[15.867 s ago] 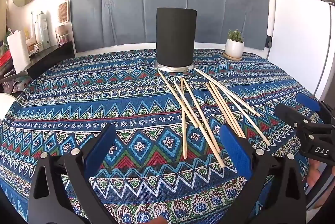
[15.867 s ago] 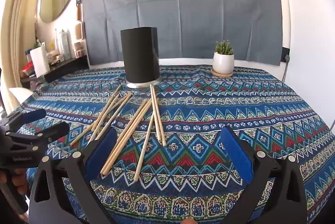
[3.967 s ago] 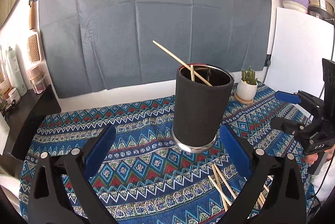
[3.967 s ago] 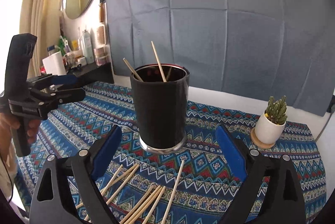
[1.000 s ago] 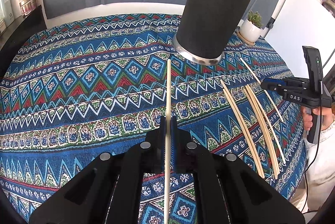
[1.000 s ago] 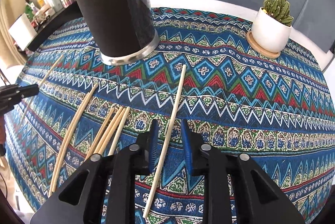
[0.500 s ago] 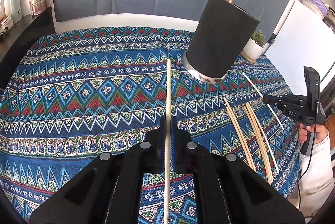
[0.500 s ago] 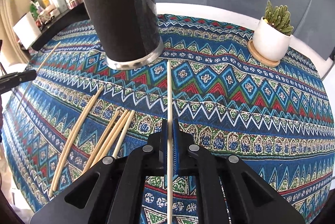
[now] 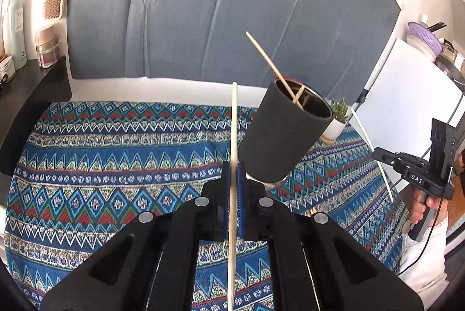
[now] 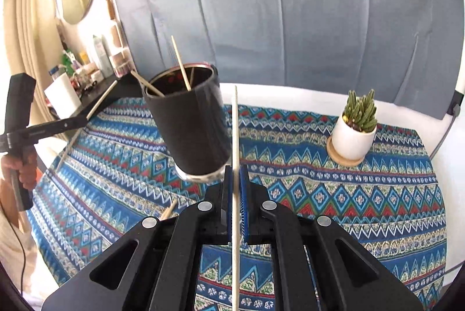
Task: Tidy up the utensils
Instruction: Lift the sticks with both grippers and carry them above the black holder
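Left tool (image 9: 232,174) is clamped on one wooden stick (image 9: 233,136), right tool (image 10: 236,177) on another stick (image 10: 236,136). The black holder (image 10: 191,125) stands on the patterned worktop (image 10: 334,194) at eleven o'clock of the right tool, sticks inside.

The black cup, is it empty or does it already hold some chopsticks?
Not empty. The black cup holds a few chopsticks that stick out above its rim.
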A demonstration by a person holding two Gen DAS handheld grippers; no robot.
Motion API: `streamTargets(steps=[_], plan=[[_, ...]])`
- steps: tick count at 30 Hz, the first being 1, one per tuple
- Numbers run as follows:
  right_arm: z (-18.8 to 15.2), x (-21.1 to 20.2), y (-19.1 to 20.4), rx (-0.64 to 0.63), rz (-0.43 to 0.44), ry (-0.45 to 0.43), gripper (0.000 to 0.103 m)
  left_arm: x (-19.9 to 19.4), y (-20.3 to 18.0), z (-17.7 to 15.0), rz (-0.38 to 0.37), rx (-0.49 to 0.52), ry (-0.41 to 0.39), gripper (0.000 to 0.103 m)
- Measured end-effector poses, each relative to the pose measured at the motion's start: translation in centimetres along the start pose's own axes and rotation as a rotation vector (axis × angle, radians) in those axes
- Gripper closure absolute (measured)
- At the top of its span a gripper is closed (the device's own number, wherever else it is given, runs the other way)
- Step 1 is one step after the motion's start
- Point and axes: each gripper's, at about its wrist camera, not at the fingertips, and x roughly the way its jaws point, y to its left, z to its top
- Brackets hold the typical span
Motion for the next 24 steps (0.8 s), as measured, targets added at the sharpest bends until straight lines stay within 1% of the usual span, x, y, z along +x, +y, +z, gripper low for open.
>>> streamTargets(steps=[1, 4, 8, 12, 13, 15, 16, 17, 19, 21, 24], plan=[[0.6, -0.2, 0.2, -0.004, 0.009, -0.012, 0.098, 0.0, -0.1, 0.7, -0.004, 0.0, -0.015, 0.098], [2.4, -0.5, 0.8, -0.018, 0.025, -0.059, 0.098, 0.0, -0.3, 2.8, 0.019, 0.003, -0.055, 0.098], [4.7, -0.4, 1.3, -0.007, 0.071, -0.112, 0.098, -0.1, -0.8, 5.7, -0.02, 0.006, -0.146, 0.098], [7.0, 0.7, 2.0, -0.002, 0.111, -0.169, 0.098, 0.7, -1.5, 8.1, -0.076, 0.024, -0.254, 0.098], [7.5, 0.9, 2.2, 0.002, 0.126, -0.19, 0.098, 0.8, -1.7, 8.4, -0.1, 0.025, -0.292, 0.098], [8.4, 1.7, 2.5, 0.004, 0.145, -0.223, 0.098, 1.1, -2.1, 8.9, -0.185, 0.041, -0.368, 0.098], [8.7, 2.1, 2.7, 0.004, 0.156, -0.241, 0.098, 1.4, -2.5, 9.1, -0.197, 0.049, -0.398, 0.098], [9.1, 2.5, 2.7, 0.004, 0.17, -0.261, 0.098, 1.7, -3.0, 9.4, -0.203, 0.059, -0.421, 0.098], [9.7, 3.5, 2.7, 0.018, 0.184, -0.284, 0.098, 2.5, -3.6, 9.8, -0.24, 0.075, -0.458, 0.098], [10.3, 4.4, 2.6, 0.061, 0.193, -0.301, 0.098, 3.3, -4.1, 10.2, -0.264, 0.076, -0.488, 0.098], [11.1, 5.5, 2.2, 0.125, 0.209, -0.346, 0.098, 4.7, -4.1, 10.9, -0.308, 0.046, -0.518, 0.098]])
